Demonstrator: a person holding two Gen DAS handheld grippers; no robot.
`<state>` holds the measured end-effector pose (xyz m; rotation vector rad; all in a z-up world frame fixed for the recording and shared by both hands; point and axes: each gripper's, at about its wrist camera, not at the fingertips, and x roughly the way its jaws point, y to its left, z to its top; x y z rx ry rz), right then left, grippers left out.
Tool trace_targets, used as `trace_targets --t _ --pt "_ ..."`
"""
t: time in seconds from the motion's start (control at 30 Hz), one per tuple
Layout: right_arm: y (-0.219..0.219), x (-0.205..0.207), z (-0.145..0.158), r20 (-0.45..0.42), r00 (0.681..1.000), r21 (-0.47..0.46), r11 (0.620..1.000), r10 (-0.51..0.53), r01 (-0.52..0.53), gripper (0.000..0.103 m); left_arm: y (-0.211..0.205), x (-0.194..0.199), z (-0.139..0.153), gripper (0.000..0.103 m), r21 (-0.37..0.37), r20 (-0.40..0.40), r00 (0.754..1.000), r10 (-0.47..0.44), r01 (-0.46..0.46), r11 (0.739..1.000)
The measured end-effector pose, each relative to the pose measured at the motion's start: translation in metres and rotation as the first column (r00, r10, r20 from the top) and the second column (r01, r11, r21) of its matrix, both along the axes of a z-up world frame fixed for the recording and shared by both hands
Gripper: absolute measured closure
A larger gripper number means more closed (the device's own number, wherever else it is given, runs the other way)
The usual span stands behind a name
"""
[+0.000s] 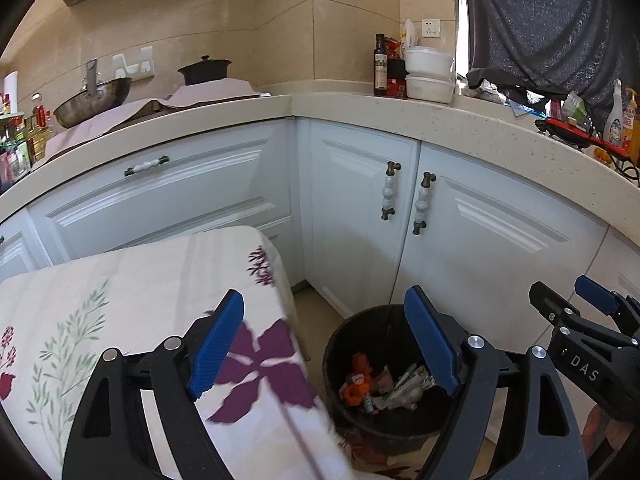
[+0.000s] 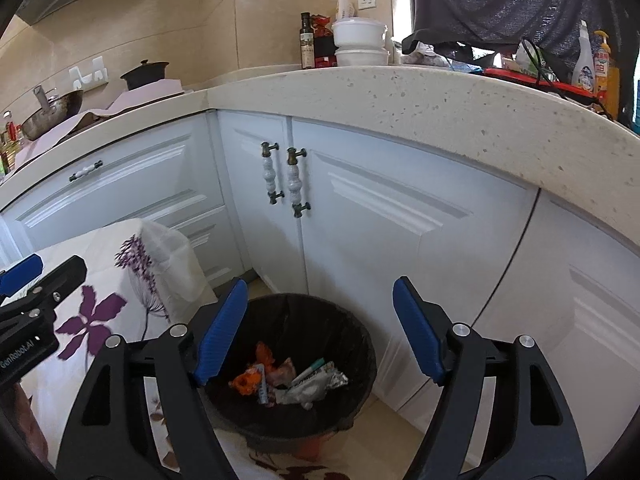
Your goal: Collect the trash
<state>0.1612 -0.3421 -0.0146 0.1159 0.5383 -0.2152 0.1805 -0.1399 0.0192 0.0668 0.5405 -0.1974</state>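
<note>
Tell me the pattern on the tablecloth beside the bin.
The tablecloth is white with purple flowers and green leafy sprigs; the left wrist view shows it best.

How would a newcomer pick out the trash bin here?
Find the corner where the white cabinets meet under the stone counter. On the floor below stands a round black bin, beside a floral-clothed table; it alone holds crumpled wrappers.

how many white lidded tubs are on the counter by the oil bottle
2. They are stacked just right of the dark oil bottle in the counter corner: the upper tub sits on the lower tub. More could be hidden behind them.
</note>
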Motion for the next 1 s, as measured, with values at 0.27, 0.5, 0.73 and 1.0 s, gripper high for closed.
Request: trace_targets --t 0.27,0.5,0.73,1.0 --pt "0.029 -0.034 -0.001 -0.018 0.999 0.015 0.999 0.030 -0.029 0.029 0.038 -0.038 0.007 0.021 -0.001 0.014 1.000 0.020 -0.020 1.000" --pt "0.049 -0.067 -0.003 -0.030 0.998 0.035 0.998 0.048 -0.047 0.029 0.069 -0.070 0.009 0.020 -0.002 0.009 0.999 0.052 -0.052 0.999" --pt "0.067 -0.102 -0.001 -0.035 0.997 0.017 0.998 0.065 -0.064 0.029 0.085 -0.099 0.012 0.019 -0.008 0.008 0.999 0.047 -0.047 0.999" --pt "0.081 -0.134 0.011 -0.013 0.998 -0.012 0.998 0.069 -0.069 0.028 0.095 -0.126 0.014 0.018 0.006 0.018 0.998 0.057 -0.057 0.998"
